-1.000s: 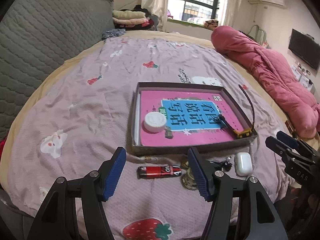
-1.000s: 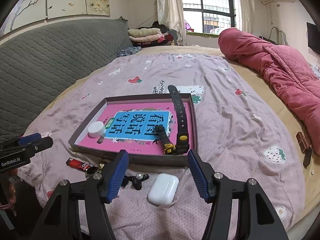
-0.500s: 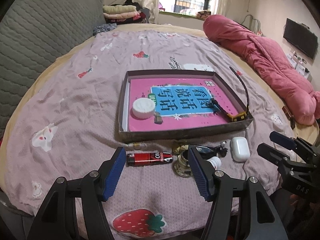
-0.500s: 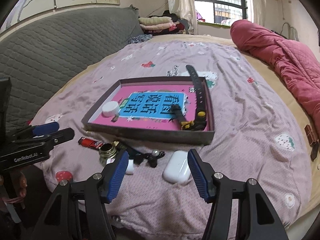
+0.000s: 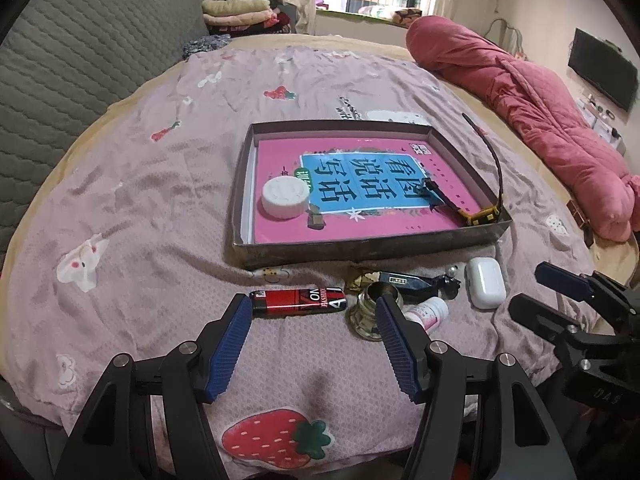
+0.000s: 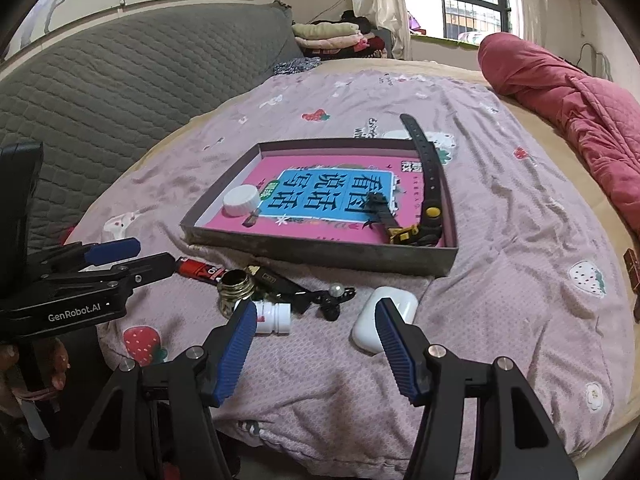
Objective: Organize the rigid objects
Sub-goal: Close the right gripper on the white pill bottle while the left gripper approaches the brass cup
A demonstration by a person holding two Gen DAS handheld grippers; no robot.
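Left hand-held gripper (image 5: 314,334) and right hand-held gripper (image 6: 316,334): jaws apart, empty. Red lighter (image 5: 298,302), earbud case (image 6: 382,318) lie along the bed's (image 5: 140,208) near edge, before the shallow box (image 5: 360,246).

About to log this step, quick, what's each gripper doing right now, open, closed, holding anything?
Left gripper: open, holding nothing, above the red lighter.
Right gripper: open, holding nothing, near the white earbud case.

**Bed and what lies on it**

Bed (image 5: 132,184), under a mauve strawberry-print sheet. Lying on it:
- shallow cardboard tray (image 5: 360,246), middle;
- red lighter (image 5: 298,300), just before the tray;
- small glass jar (image 5: 366,312), beside the lighter;
- white pill bottle (image 6: 272,316), on its side;
- dark fidget spinner (image 6: 334,300);
- white earbud case (image 5: 486,282);
- rumpled pink quilt (image 5: 532,108), far edge.
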